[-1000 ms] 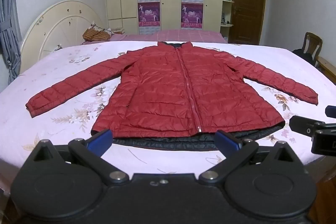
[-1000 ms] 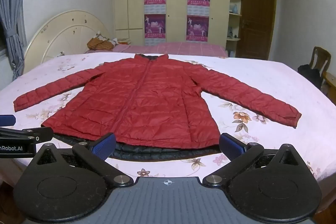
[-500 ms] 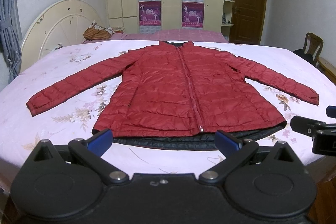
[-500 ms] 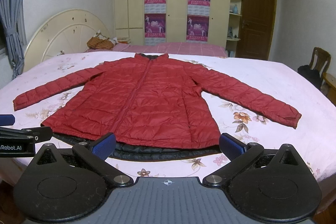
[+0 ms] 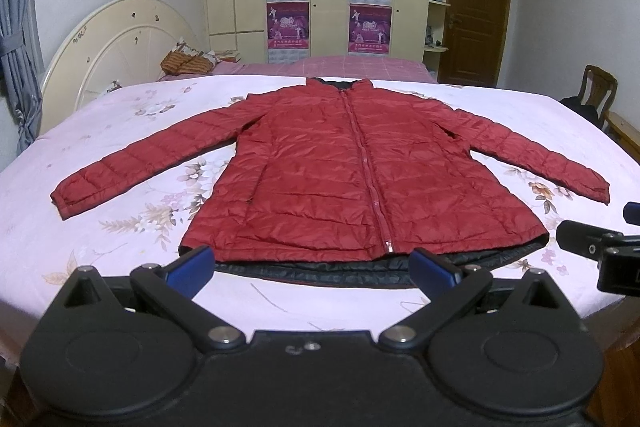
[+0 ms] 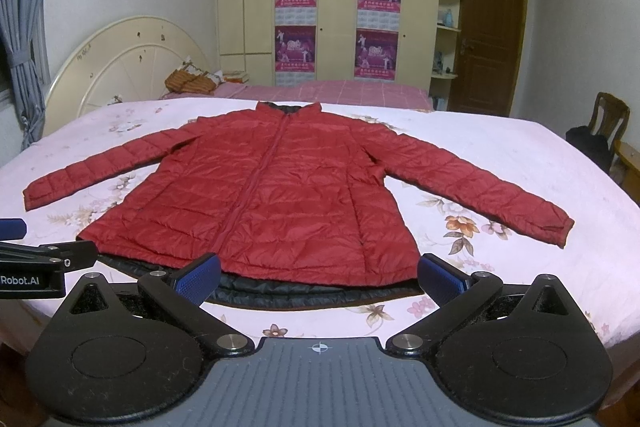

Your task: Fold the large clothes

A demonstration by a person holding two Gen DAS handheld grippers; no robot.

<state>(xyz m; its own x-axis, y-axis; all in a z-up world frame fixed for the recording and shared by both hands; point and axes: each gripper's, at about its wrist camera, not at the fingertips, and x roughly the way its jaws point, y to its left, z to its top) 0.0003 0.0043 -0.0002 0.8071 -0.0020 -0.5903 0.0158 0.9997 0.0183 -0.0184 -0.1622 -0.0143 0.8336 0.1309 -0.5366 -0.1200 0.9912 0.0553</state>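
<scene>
A puffy red zip-up jacket point(image 5: 360, 179) lies flat with its sleeves spread on the bed with the pink flowery sheet point(image 5: 120, 131). The left claw point(image 5: 312, 267) and right claw point(image 6: 320, 277) are both wide, holding nothing, near its bottom edge.

Red quilted jacket point(image 6: 280, 195) lies flat, zipped, sleeves spread, on a floral pink bed point(image 6: 520, 155). Right tongs point(image 6: 320, 277) gape wide at its dark hem; left tongs point(image 6: 44, 259) at frame's left edge.
</scene>
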